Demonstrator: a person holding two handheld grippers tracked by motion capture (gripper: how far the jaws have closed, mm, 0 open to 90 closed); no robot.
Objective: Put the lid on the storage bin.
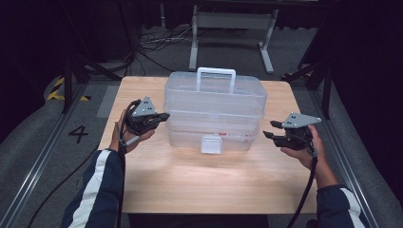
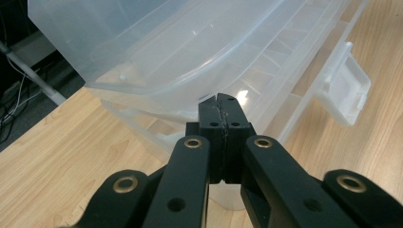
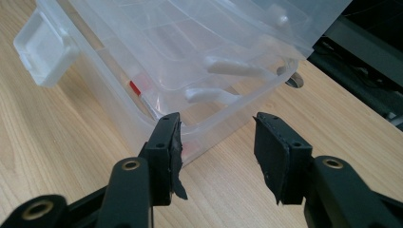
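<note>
On the wooden table (image 1: 190,190), a clear plastic storage box (image 1: 214,102) lies lengthwise between the left gripper (image 1: 161,117), jaws pressed together empty, and the right gripper (image 1: 269,129), jaws wide.

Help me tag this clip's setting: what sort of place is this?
Probably a lab or recording studio: black curtains around a lone wooden table, loose cables on the grey floor, and a floor marking "4" beside a rail.

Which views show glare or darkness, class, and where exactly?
High view: a bright patch of light falls on the table in front of the clear box, while the surroundings are dark. Left gripper view: a white glint sits on the box just beyond the shut left claw. Right gripper view: evenly lit, no strong glare.
</note>
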